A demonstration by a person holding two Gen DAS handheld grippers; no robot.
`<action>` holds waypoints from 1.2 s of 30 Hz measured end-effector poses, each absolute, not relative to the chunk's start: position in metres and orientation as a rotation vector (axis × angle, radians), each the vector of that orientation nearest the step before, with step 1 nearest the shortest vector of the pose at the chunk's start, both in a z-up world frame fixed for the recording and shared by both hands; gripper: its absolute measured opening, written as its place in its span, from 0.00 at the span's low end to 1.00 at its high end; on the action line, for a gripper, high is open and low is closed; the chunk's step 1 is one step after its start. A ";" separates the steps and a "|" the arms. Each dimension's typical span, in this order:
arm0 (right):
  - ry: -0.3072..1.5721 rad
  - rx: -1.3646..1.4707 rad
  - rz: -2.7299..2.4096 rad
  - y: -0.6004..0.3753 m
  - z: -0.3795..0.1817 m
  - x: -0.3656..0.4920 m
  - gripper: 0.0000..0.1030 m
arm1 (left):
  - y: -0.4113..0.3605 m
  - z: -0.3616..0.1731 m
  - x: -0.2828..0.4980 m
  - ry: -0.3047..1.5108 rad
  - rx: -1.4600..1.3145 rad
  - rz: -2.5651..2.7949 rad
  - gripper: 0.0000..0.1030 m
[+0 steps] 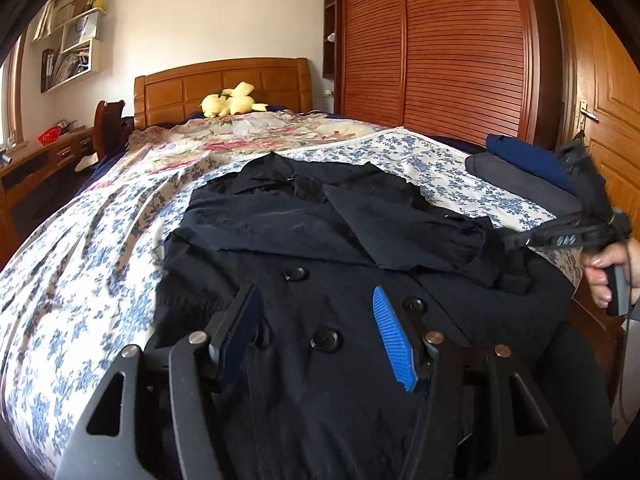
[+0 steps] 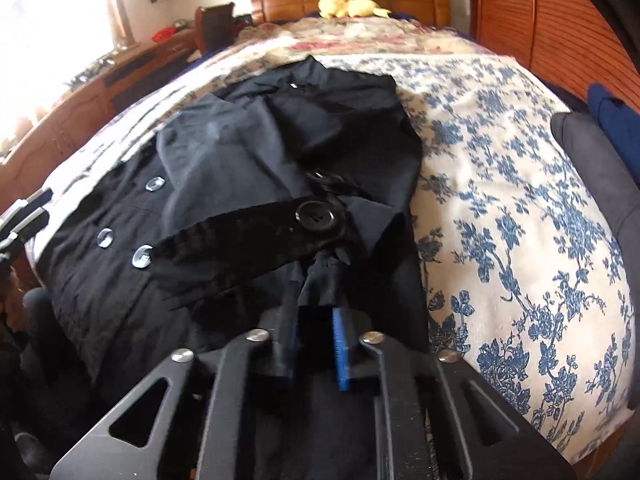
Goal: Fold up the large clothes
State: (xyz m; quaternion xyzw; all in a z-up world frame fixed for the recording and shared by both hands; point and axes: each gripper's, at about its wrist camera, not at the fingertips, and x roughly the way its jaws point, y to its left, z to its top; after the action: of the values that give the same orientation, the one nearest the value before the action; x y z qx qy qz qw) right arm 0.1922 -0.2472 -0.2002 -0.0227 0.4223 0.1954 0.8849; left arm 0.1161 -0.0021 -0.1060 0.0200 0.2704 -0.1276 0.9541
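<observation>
A large black coat [image 1: 304,232] with big buttons lies spread on the blue-flowered bedspread [image 1: 80,248], its sleeves folded in over the chest. My left gripper [image 1: 313,292] stands open low over the coat's front. Two buttons show between its blue pads and nothing is gripped. My right gripper [image 2: 316,320] is shut on a bunched fold of the coat [image 2: 224,160] at its near right edge, just below a large black button [image 2: 318,218]. In the left wrist view a hand [image 1: 604,276] holds that right gripper [image 1: 520,240] at the coat's right side.
A stack of folded dark grey and navy clothes [image 1: 524,172] sits at the bed's right edge. A yellow plush toy [image 1: 232,102] lies by the wooden headboard. A slatted wardrobe [image 1: 440,48] and a door stand on the right, a desk [image 1: 44,160] on the left.
</observation>
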 end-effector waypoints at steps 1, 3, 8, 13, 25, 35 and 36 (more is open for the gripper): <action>0.863 -0.025 0.436 -0.245 -0.193 0.190 0.05 | 0.000 -0.107 0.115 0.550 0.042 -0.253 0.57; 0.817 -0.034 0.472 -0.234 -0.178 0.184 0.04 | 0.008 -0.105 0.110 0.548 0.044 -0.230 0.57; 0.717 -0.064 0.581 -0.183 -0.137 0.180 0.04 | 0.036 -0.097 0.100 0.532 0.033 -0.173 0.57; 0.642 -0.110 0.707 -0.113 -0.108 0.183 0.04 | 0.063 -0.092 0.088 0.527 0.021 -0.124 0.57; 0.592 -0.242 0.846 -0.008 -0.101 0.172 0.13 | 0.098 -0.091 0.076 0.528 0.015 -0.058 0.57; 0.575 -0.201 0.761 -0.043 -0.093 0.179 0.46 | 0.089 -0.099 0.086 0.548 0.013 -0.080 0.57; 0.577 -0.203 0.745 -0.049 -0.095 0.179 0.46 | 0.087 -0.100 0.087 0.553 0.015 -0.082 0.57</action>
State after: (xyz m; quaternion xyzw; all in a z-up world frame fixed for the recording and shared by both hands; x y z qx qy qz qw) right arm 0.1793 -0.0489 -0.0950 -0.0975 0.2775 0.3581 0.8861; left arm 0.0870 0.0868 -0.1003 0.0074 0.2727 -0.0406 0.9612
